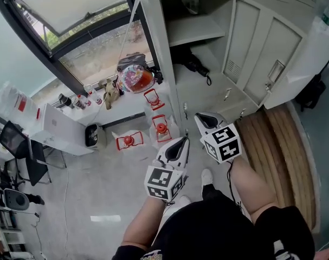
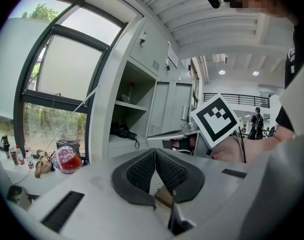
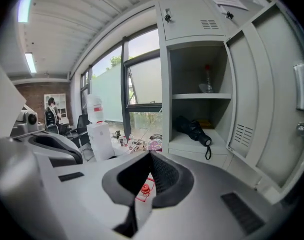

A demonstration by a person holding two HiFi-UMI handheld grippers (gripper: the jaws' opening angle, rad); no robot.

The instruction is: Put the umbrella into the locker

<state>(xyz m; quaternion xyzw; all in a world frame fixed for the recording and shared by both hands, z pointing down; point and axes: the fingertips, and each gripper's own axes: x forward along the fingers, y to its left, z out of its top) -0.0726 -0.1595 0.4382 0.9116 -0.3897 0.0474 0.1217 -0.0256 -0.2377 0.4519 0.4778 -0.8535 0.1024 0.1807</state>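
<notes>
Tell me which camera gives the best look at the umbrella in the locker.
The right gripper view: the umbrella lies folded on the locker's lower shelf, unobstructed, its strap hanging over the edge. The head view shows it from above, small and dark. The left gripper view shows it smaller, at an angle.

Left tongs (image 1: 184, 141), right tongs (image 1: 201, 118) side by side, jaws pressed together.

We see the locker (image 3: 166, 64) open; on its lower shelf (image 3: 183, 145) lies the black umbrella (image 3: 192, 129), strap over the front edge; a bottle (image 3: 207, 85) stands on the upper shelf (image 3: 189, 96).
</notes>
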